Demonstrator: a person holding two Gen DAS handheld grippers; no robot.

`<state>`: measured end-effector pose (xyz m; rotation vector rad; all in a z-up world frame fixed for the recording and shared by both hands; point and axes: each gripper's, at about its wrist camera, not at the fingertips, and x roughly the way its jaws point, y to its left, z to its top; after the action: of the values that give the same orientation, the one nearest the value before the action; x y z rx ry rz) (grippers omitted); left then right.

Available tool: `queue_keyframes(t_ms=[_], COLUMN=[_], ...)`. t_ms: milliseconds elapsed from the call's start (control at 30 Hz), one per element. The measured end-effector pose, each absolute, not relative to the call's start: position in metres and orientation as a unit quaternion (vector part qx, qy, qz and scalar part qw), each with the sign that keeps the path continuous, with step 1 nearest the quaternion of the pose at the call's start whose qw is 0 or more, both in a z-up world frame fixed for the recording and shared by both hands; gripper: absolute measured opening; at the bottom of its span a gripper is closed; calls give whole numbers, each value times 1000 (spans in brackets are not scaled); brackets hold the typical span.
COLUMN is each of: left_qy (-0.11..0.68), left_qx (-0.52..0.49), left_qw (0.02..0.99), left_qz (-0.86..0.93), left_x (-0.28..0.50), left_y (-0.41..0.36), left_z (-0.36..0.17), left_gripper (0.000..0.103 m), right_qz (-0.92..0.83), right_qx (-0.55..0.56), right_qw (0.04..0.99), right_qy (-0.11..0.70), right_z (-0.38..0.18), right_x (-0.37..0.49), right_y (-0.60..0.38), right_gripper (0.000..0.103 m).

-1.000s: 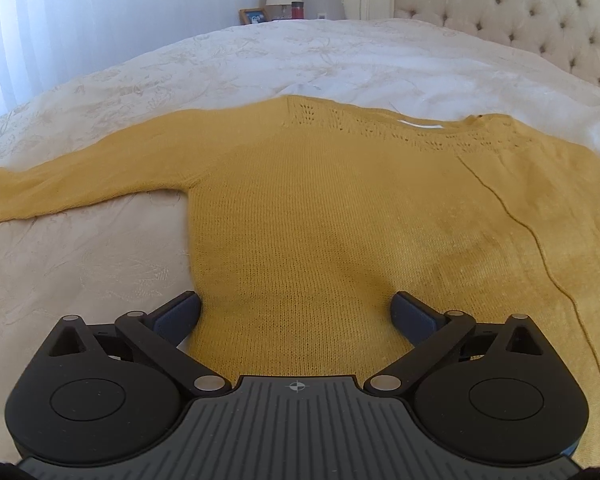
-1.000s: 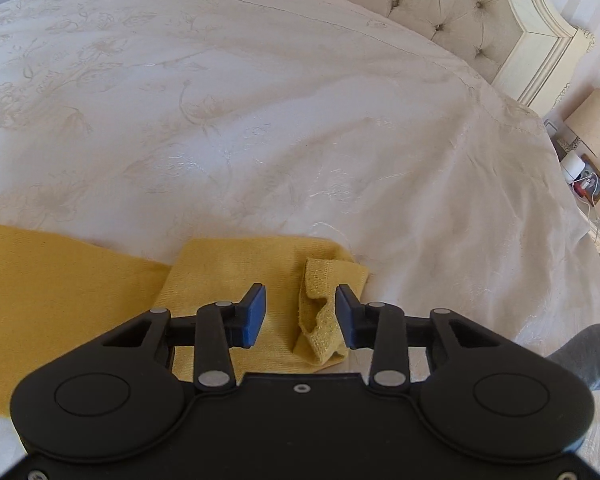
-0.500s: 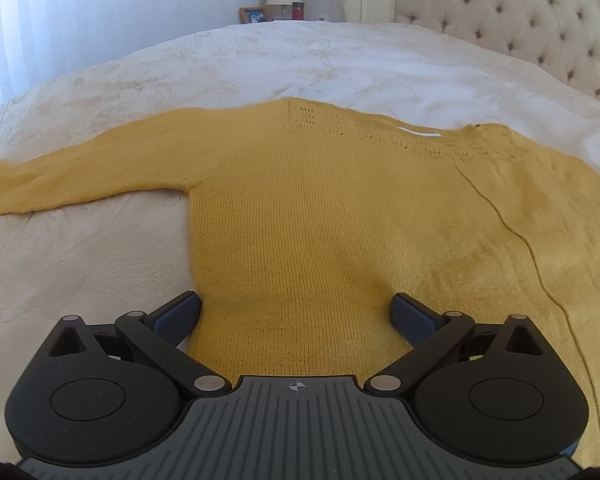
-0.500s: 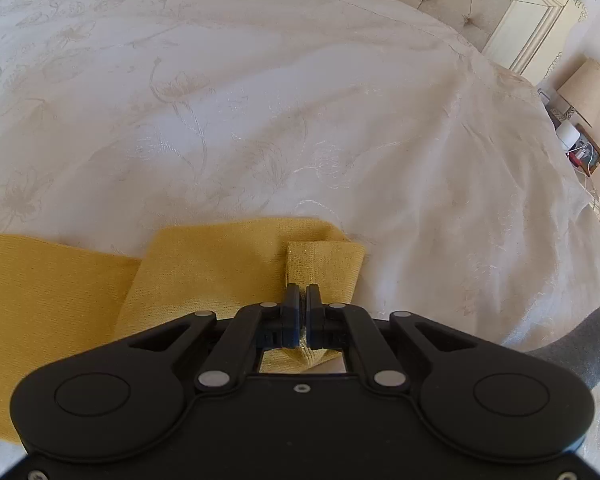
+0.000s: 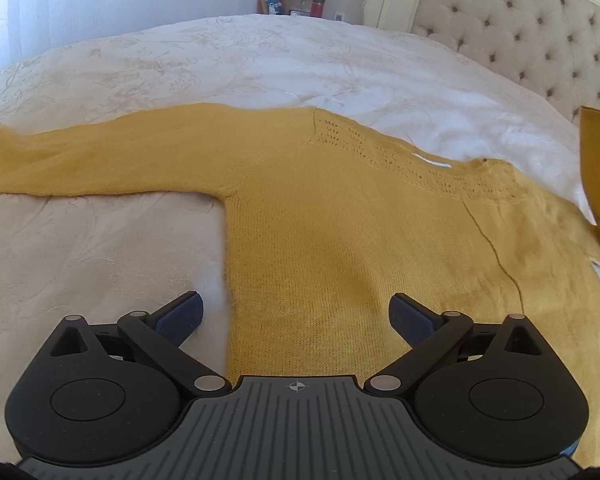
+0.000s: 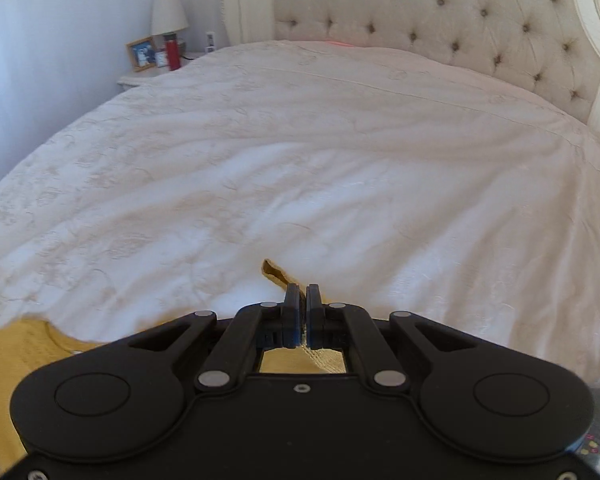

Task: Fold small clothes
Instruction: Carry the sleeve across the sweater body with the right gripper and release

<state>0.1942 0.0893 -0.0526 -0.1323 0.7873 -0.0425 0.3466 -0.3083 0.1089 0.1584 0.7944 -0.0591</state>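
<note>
Yellow knit sweater (image 5: 340, 240) lies flat on the white bedspread (image 5: 300, 64), neckline toward the tufted headboard (image 5: 520, 28), one sleeve stretched out to the left. Left tongs (image 5: 296, 316) spread wide, low over the sweater's hem area; left finger beside the sweater's side edge over bedspread, right finger over the knit. Holding nothing. Right tongs (image 6: 302, 308) pressed together, pinching the sleeve cuff (image 6: 274, 272); a bit of cuff pokes out past the tips. In the left view that sleeve hangs lifted at the right edge. Lamp (image 6: 169, 12), picture frame (image 6: 142, 53), and red bottle (image 6: 173, 54) on the nightstand.
</note>
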Motion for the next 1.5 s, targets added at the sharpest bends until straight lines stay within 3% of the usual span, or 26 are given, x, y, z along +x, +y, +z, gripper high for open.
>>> queue_keyframes(t_ms=[267, 700, 833, 967, 1067, 1267, 1300, 1367, 1433, 1500], left_qy=[371, 371, 385, 396, 397, 404, 405, 406, 406, 405], left_qx=[-53, -81, -84, -89, -100, -101, -102, -104, -103, -101], left_qw=[927, 925, 918, 913, 911, 908, 907, 907, 907, 908], left_qz=[-5, 20, 33, 44, 44, 47, 46, 44, 42, 40], left_x=[198, 204, 208, 210, 209, 210, 210, 210, 210, 209], left_y=[100, 134, 143, 150, 156, 159, 159, 159, 160, 159], left_z=[-42, -30, -31, -31, -30, -32, -33, -33, -32, -32], left_gripper=[101, 101, 101, 101, 101, 101, 101, 101, 101, 101], right_qz=[110, 170, 204, 196, 175, 159, 156, 136, 121, 119], right_qx=[84, 60, 68, 53, 64, 75, 65, 28, -11, -21], right_qw=[907, 871, 846, 857, 867, 865, 866, 871, 877, 881], right_qy=[397, 458, 488, 473, 462, 469, 470, 471, 466, 458], right_z=[102, 4, -17, -14, -9, -25, -28, -36, -42, -46], right_x=[351, 329, 325, 319, 327, 339, 337, 334, 331, 328], right_y=[-162, -34, -30, -38, -45, -31, -26, -14, -6, -5], right_gripper=[7, 7, 20, 23, 38, 42, 46, 64, 64, 55])
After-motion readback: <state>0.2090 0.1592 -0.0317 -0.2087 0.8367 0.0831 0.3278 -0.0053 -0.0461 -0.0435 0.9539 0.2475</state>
